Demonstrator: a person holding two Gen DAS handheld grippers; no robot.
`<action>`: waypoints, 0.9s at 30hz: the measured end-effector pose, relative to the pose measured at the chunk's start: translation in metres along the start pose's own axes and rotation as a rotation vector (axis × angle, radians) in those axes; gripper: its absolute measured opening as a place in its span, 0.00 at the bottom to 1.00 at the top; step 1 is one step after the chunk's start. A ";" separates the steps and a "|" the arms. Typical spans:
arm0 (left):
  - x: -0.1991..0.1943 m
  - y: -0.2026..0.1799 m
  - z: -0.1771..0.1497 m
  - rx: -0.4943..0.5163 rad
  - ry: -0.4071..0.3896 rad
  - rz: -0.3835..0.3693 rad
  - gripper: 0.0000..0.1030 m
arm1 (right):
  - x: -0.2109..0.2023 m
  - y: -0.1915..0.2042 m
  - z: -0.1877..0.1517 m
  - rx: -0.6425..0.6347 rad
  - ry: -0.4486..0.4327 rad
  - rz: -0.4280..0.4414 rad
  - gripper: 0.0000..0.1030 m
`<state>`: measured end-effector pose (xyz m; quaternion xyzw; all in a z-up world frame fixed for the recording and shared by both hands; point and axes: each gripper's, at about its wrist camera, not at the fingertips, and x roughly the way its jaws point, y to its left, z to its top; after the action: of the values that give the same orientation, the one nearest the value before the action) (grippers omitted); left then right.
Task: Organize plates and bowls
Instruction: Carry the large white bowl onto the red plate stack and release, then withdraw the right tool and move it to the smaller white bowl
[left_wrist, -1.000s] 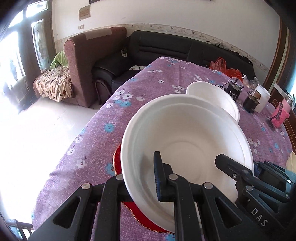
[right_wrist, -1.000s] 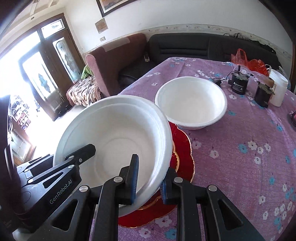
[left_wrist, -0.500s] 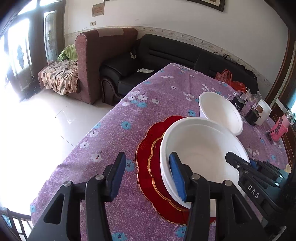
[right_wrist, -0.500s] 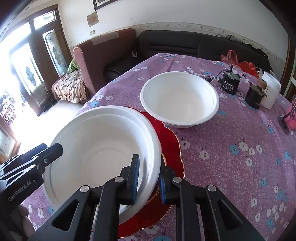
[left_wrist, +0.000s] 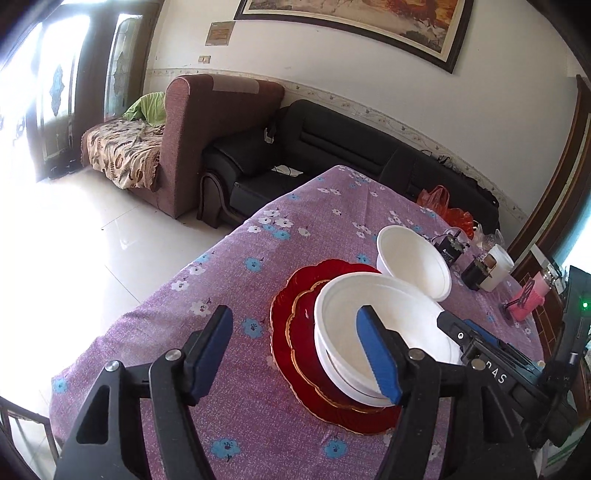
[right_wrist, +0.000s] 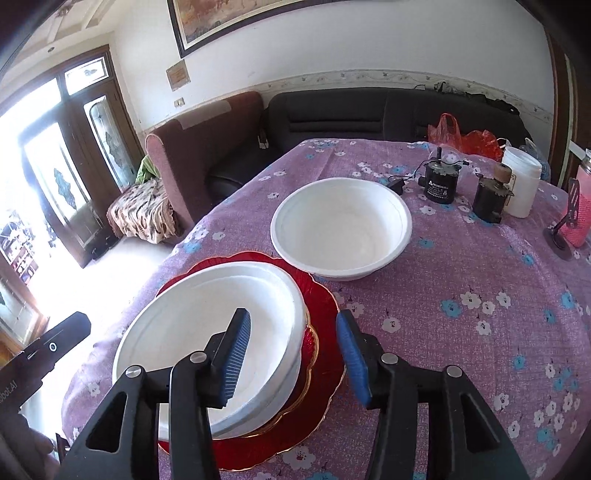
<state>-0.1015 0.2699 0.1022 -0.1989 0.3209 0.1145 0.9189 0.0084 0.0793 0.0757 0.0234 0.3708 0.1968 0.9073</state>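
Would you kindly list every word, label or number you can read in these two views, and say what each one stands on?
"DAS": white letters on the black body of the right gripper, seen from the left wrist view.
"obot.AI": partly cut off at the frame edge, on the left gripper body, in the right wrist view.
Label with a triangle logo on the black cylindrical device: too small to read.
Plaque on the wall: too blurred to read.

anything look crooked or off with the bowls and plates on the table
Yes. The white bowl on the red plates sits off-centre, pushed toward one side, its rim looking tilted. The two red plates are offset too. The other white bowl rests flat on the tablecloth, apart. Nothing spilled or broken.
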 end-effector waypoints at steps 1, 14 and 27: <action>-0.003 0.001 -0.002 -0.007 0.001 -0.007 0.67 | -0.004 0.000 -0.001 -0.003 -0.008 -0.003 0.51; -0.017 -0.002 -0.017 0.013 0.020 -0.045 0.68 | 0.001 0.003 -0.024 0.040 0.075 0.071 0.33; -0.067 -0.029 0.004 0.144 -0.185 0.090 0.90 | -0.111 -0.032 0.013 0.001 -0.338 -0.130 0.89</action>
<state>-0.1407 0.2399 0.1562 -0.1064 0.2508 0.1500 0.9504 -0.0436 0.0093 0.1528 0.0327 0.2140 0.1309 0.9675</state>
